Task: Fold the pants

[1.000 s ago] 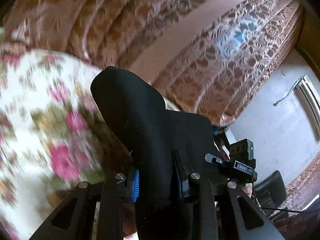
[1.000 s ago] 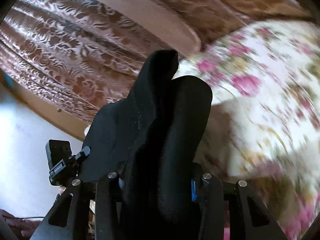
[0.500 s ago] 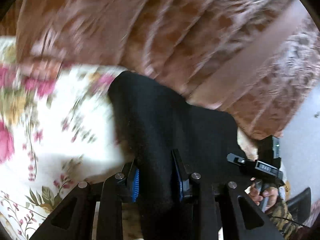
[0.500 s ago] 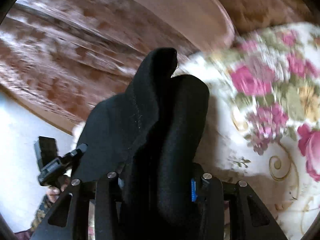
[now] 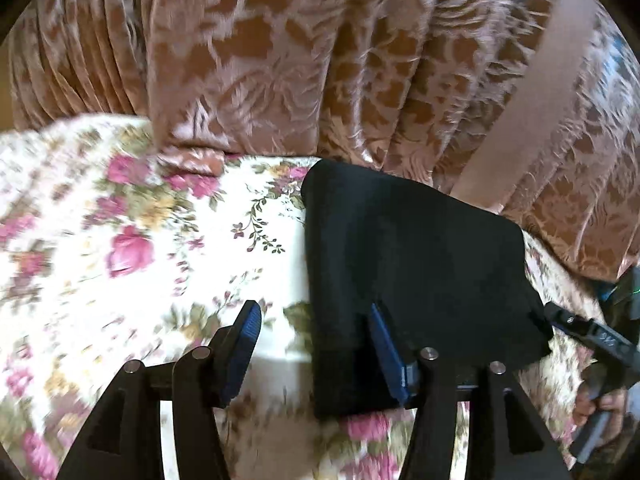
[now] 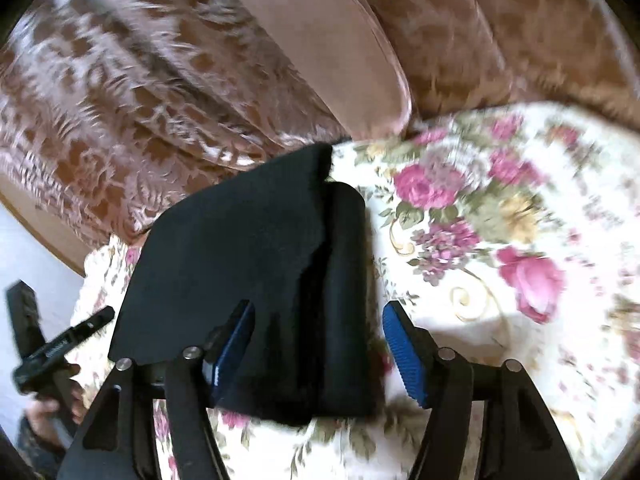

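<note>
The folded black pants [image 5: 416, 264] lie flat on the floral bedspread [image 5: 132, 248]. Both claws have just been opening. The left claw [image 5: 316, 344] stands wide, one pad against the pants' near-left edge. The right claw [image 6: 320, 344] gapes astride their near-right edge, gripping nothing.

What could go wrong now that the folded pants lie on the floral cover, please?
1. The pants still sit between the right gripper's fingers, whose jaws have just been opening; pulling back could drag the fold open.
2. The left gripper's right finger overlaps the fabric and may snag it.
</note>
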Available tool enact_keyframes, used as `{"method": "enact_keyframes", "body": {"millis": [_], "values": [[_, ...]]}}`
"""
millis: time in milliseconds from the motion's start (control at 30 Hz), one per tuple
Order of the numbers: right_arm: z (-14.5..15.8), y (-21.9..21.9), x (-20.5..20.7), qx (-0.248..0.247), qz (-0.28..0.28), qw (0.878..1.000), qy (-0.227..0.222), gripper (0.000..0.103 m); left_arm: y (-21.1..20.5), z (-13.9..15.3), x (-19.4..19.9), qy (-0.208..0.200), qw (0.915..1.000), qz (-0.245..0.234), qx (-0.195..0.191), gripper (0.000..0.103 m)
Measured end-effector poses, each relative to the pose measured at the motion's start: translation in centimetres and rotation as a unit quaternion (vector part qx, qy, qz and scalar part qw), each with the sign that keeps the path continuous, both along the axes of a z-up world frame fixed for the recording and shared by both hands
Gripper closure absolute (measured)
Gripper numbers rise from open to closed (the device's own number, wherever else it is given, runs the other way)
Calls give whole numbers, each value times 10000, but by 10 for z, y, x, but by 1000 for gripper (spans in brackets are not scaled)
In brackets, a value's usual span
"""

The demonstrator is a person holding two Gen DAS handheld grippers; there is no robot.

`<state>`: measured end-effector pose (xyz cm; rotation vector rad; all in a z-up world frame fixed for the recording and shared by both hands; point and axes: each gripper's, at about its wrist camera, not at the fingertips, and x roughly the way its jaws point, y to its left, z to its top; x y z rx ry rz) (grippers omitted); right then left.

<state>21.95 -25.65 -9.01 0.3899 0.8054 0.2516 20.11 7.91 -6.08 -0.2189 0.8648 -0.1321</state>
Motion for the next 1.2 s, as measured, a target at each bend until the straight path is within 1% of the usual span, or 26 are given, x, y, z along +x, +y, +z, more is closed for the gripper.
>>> {"method": "enact_keyframes", "body": {"millis": [67,100,167,233,367,533,633,733,933,1067,1133,1200], "values": [[10,9,-20,-249,-47,9996,-111,30,-10,9,-24,-235,9995,80,194,42],[14,16,-31,-313,-56,9993,-175,30,-16,13,-38,-347,9990,49,273,42],[19,30,-50,-421,-59,9988,-235,29,-28,17,-58,-471,9979,20,450,42],[21,47,-69,-660,-101,9974,-268,29,-40,20,-77,-552,9967,-20,598,42],[20,74,-97,-872,-168,9954,-346,29,-55,23,-110,-637,9960,-72,616,42],[14,95,-126,-1119,-218,9928,-382,29,-66,26,-144,-701,9956,-106,620,42],[10,100,-140,-1181,-237,9920,-377,29,-69,27,-158,-718,9953,-80,640,42],[8,103,-153,-1292,-260,9905,-382,29,-71,25,-166,-701,9949,-76,716,33],[9,103,-166,-1442,-394,9878,-440,29,-73,24,-175,-678,9951,-30,720,32],[12,103,-172,-1552,-452,9854,-526,29,-73,24,-176,-692,9948,12,741,26],[14,103,-174,-1550,-452,9853,-564,29,-75,24,-177,-714,9939,83,836,25],[14,104,-174,-1567,-450,9849,-583,29,-76,25,-175,-687,9919,229,1042,24]]}}
